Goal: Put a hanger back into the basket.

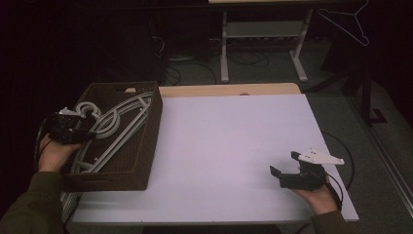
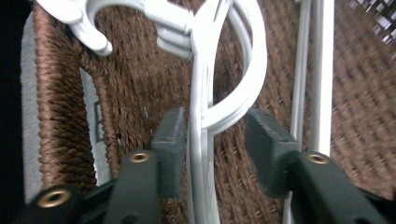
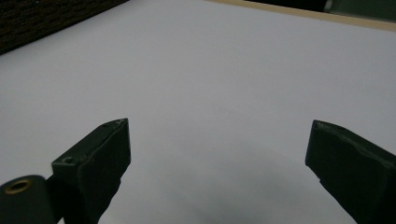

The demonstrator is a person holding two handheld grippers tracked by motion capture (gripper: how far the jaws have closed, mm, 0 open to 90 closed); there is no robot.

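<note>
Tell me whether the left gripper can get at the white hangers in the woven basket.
Probably yes: the left gripper is already down in the woven basket, its jaws open around the neck of the white hangers, nothing between.

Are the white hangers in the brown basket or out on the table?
In. The high view shows the white hangers lying inside the woven basket, with the hook ends rising past its left rim.
</note>
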